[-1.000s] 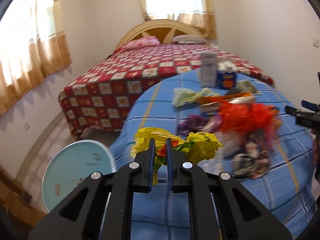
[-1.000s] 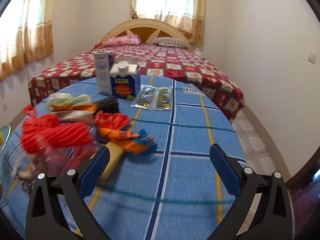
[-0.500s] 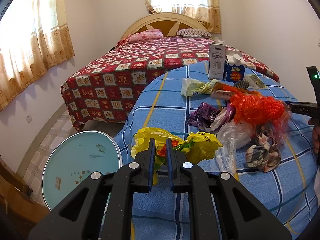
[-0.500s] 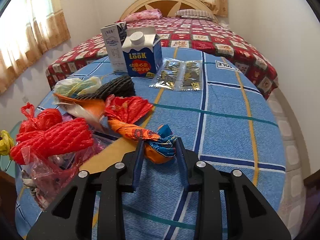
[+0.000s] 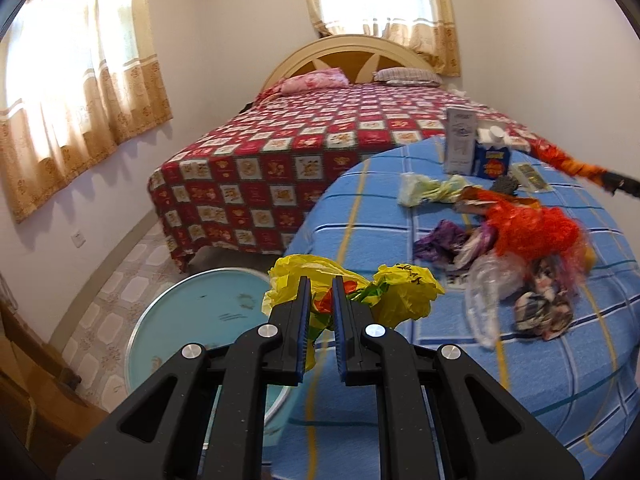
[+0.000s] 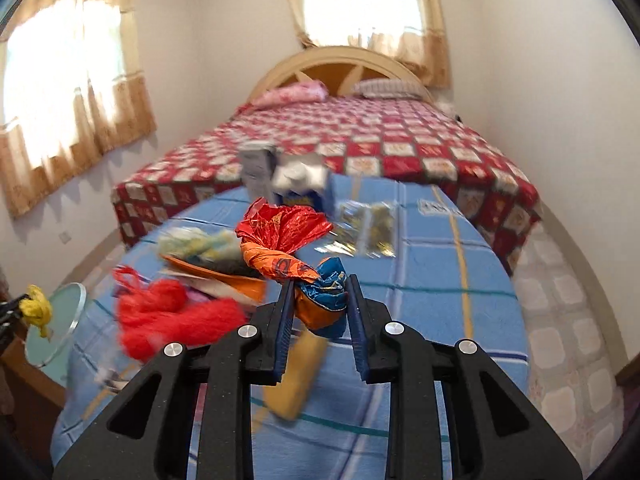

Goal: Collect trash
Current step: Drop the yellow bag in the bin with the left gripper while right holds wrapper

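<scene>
My left gripper [image 5: 320, 300] is shut on a crumpled yellow plastic bag [image 5: 404, 288] and holds it above the table's left edge, near a round pale blue bin [image 5: 192, 320]. My right gripper [image 6: 320, 300] is shut on an orange, red and blue snack wrapper [image 6: 288, 240], lifted above the blue checked tablecloth [image 6: 420, 280]. More trash lies on the table: a red mesh bag [image 5: 536, 228], a purple wrapper [image 5: 436, 240], a clear plastic bag [image 5: 484, 292], a pale green bag [image 5: 428, 188]. The yellow bag also shows in the right wrist view [image 6: 36, 308].
Two cartons [image 5: 476, 148] and flat foil packets [image 6: 368, 228] stand at the table's far side. A bed with a red patterned cover [image 5: 320, 140] lies behind the table. Tiled floor [image 6: 560, 340] runs along the right side.
My right gripper closed on the snack wrapper and lifted it off the table. My left gripper, still holding the yellow bag, shifted left toward the blue bin.
</scene>
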